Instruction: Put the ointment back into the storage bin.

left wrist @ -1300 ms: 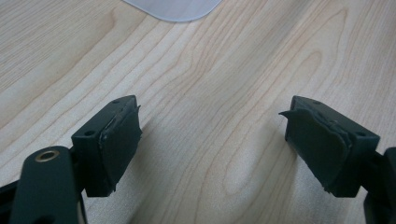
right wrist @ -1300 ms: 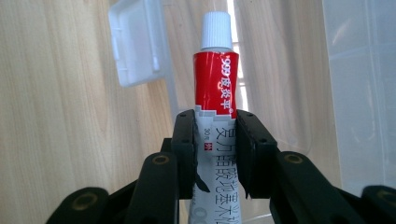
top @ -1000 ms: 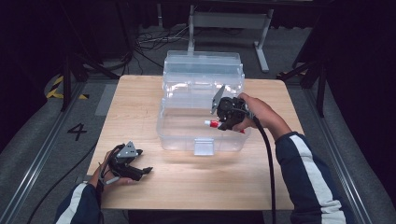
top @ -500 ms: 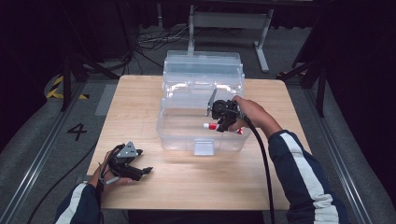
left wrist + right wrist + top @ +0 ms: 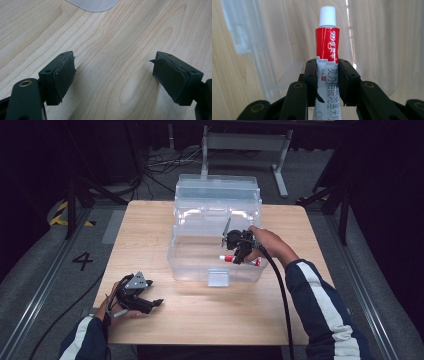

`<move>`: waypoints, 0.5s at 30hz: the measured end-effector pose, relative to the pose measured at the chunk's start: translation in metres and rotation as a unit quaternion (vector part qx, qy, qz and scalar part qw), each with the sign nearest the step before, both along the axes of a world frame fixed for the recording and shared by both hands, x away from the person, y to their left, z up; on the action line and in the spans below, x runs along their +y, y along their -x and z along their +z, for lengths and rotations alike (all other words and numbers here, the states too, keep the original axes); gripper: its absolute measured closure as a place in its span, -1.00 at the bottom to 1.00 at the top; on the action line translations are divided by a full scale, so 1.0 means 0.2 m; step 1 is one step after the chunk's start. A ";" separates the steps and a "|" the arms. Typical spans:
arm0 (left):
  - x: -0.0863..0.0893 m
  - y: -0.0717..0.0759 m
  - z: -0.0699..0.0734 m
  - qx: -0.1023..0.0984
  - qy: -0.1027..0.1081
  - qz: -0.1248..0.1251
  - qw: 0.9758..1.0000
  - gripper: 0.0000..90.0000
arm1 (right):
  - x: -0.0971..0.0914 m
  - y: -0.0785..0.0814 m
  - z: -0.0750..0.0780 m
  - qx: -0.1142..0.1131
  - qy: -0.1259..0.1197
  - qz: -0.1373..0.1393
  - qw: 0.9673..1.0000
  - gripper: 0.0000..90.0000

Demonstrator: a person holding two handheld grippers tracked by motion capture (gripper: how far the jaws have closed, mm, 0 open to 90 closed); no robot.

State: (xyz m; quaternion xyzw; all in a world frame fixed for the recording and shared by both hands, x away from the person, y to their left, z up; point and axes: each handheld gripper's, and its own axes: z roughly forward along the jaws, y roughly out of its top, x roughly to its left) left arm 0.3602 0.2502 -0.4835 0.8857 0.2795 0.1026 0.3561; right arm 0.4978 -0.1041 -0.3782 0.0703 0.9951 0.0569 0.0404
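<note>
Counting first: I had two claws, one tube, one clear plastic box and one worktop in front of me. My right claw (image 5: 236, 254) pinched the tube (image 5: 240, 259), its pads pressed on the white lower body from both sides, as my right gripper view made plain (image 5: 327, 82). That tube (image 5: 327, 50) was red in its upper part with a single white ribbed cap at the tip. Seen from the high view, it sat inside the clear box (image 5: 217, 227), low near the front wall, lying roughly level. Its long axis ran across the box from side to side, cap toward the person's left and the crimped end toward the right hand (image 5: 267, 245). My left claw (image 5: 150, 304) rested near the front left corner of the worktop (image 5: 150, 230), well apart from the box, jaws spread wide over bare wood with nothing between them (image 5: 113, 82).
</note>
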 end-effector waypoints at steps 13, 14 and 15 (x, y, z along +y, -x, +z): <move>0.00 0.00 0.00 0.000 0.000 0.000 1.000 -0.59 | -0.05 -0.04 -0.08 0.016 -0.001 -0.010 1.000 0.58; 0.00 0.00 0.00 -0.001 0.000 0.000 1.000 -0.59 | -0.05 -0.04 -0.08 0.015 -0.004 -0.008 1.000 0.58; 0.00 0.00 0.00 0.000 0.001 0.000 1.000 -0.59 | -0.05 -0.04 -0.08 0.017 -0.004 -0.008 1.000 0.58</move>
